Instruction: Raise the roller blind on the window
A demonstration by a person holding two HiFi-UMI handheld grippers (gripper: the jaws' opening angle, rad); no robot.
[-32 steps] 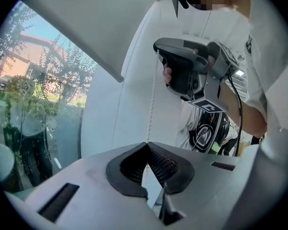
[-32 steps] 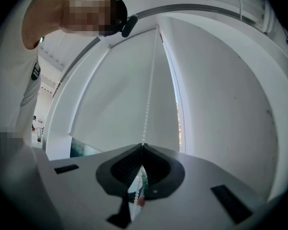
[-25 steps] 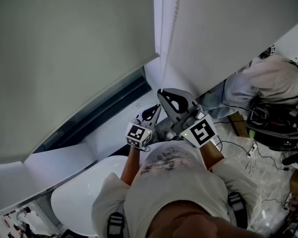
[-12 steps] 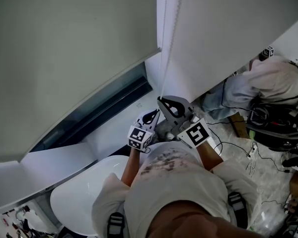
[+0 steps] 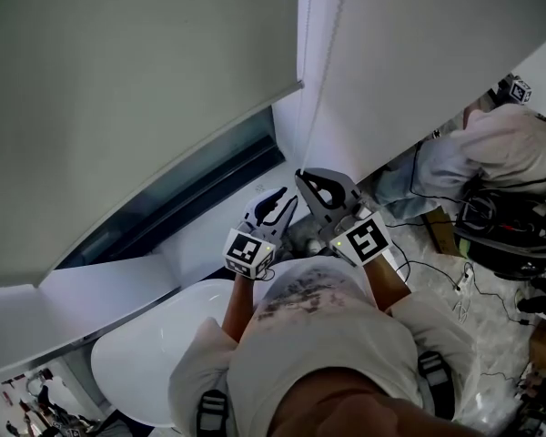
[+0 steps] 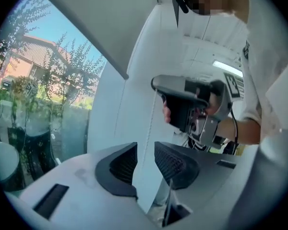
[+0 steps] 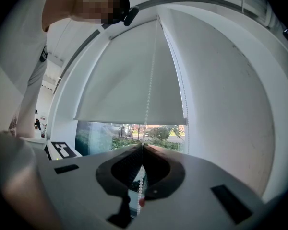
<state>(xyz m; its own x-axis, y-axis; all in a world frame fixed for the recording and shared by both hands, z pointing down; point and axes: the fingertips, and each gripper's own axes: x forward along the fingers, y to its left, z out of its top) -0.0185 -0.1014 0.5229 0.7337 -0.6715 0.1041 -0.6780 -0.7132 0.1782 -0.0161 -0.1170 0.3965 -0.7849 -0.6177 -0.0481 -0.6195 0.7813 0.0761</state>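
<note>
Pinching side: bead chain [image 7: 150, 71] is clamped between the pressed-together fingertips of the right gripper [image 7: 142, 145].
Left gripper [image 6: 145, 146]: fingers are held spread; the bead chain is seen passing between them, not pinched.
Roller blind [image 7: 129, 80]: hung above and beyond the right fingertips; window glass [image 7: 110, 135] is exposed below its hem.

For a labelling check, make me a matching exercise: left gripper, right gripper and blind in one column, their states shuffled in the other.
1. left gripper
2. right gripper
3. blind

A. partly raised, glass showing below
B. jaws apart, chain running between them
C. shut on the chain

Pairs: 1-B, 2-C, 3-A
</note>
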